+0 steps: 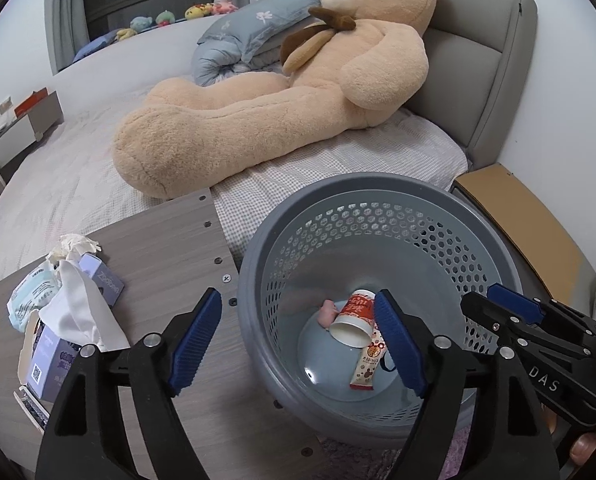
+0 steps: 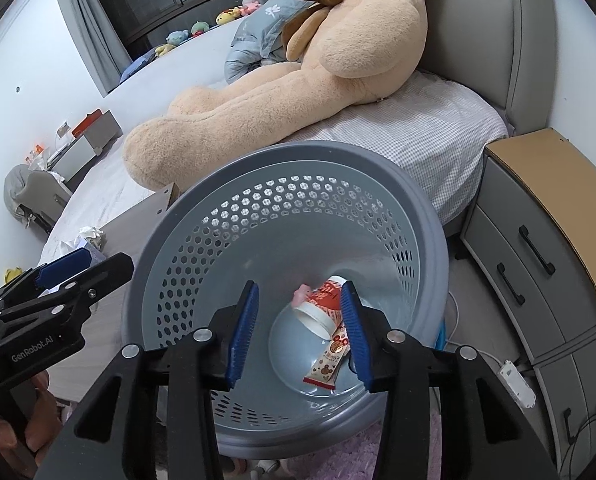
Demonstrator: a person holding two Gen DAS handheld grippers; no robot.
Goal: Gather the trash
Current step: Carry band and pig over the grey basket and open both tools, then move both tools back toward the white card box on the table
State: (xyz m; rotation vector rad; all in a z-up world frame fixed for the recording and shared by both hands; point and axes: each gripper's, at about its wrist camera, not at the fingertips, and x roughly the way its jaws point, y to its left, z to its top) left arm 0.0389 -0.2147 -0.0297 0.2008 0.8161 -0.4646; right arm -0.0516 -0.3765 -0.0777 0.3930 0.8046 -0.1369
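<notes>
**Bin part-filled; tissue on the table looks next**

Both grippers hang over the grey perforated bin (image 1: 377,280), lower centre of both views. Left gripper (image 1: 298,344): jaws spread wide, nothing between them. Right gripper (image 2: 299,330): likewise parted and empty.

Already at the bin's bottom: a red-and-white paper cup (image 1: 353,318) on its side, a snack wrapper (image 1: 369,364) just beside it, and a small pink scrap (image 1: 326,312) touching the cup.

Remaining trash, by the look of it: a crumpled tissue (image 1: 78,246) at left of the left wrist view, on the wood-grain table (image 1: 170,248) next to a tissue box (image 1: 54,364) and a wipes packet (image 1: 28,296). Whether the packet counts as trash cannot be told.

Judgement: a drop step seems finished. Next move calls for the left gripper to swing left, descend on the crumpled tissue, and pinch lightly, as it is soft.
</notes>
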